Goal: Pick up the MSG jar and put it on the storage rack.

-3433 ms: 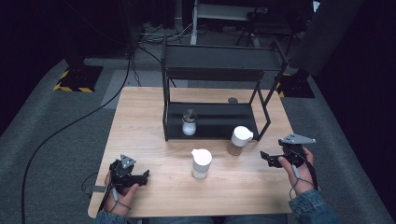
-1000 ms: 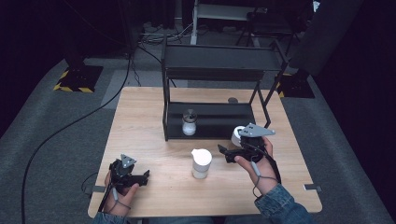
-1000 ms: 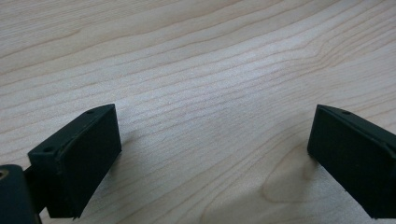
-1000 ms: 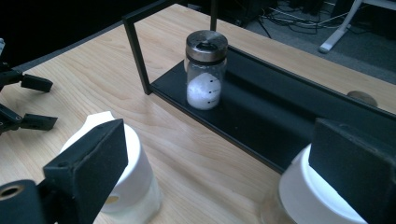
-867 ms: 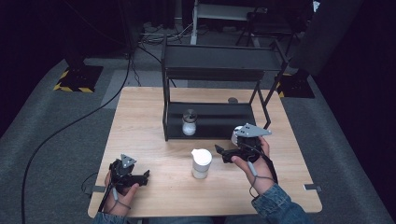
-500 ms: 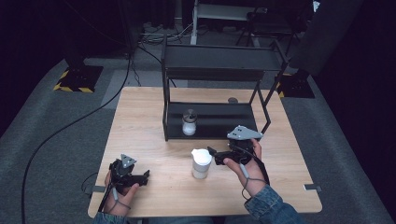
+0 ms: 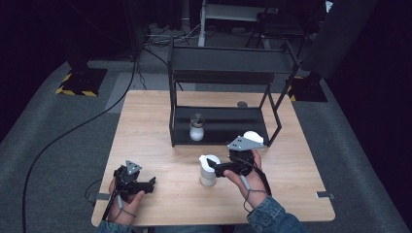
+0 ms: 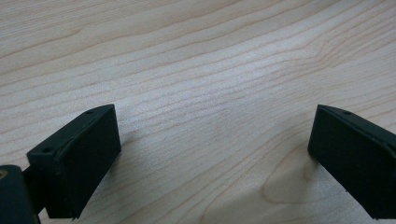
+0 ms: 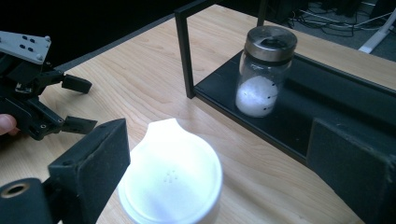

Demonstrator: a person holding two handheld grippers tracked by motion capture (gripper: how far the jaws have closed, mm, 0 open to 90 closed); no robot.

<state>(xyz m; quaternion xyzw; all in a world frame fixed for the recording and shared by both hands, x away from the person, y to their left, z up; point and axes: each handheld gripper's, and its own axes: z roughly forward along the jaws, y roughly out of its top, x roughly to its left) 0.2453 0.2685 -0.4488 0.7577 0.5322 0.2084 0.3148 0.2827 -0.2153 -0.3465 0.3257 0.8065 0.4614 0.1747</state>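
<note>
Compared with the earlier pictures, the right gripper (image 7: 210, 165) has crossed from the right edge of the light wooden table (image 7: 145, 126) toward the middle and has come down beside the white plastic shaker with a rounded lid (image 7: 208, 170), while its jaws have just been closing a little. They are not yet pressing: in the right gripper view the lid (image 9: 170, 179) sits low between the two black jaws, with free space on the right side. The shaker stands upright near the middle of the table, in front of the black metal shelf rack (image 7: 223, 73). The left gripper (image 7: 151, 181) rests wide open and empty near the front left corner.

The risk I see is a tip-over. The left jaw is very near the lid, so if it touches first, it could push the shaker sideways. A grip too high on the rounded lid could also slip off.
</note>
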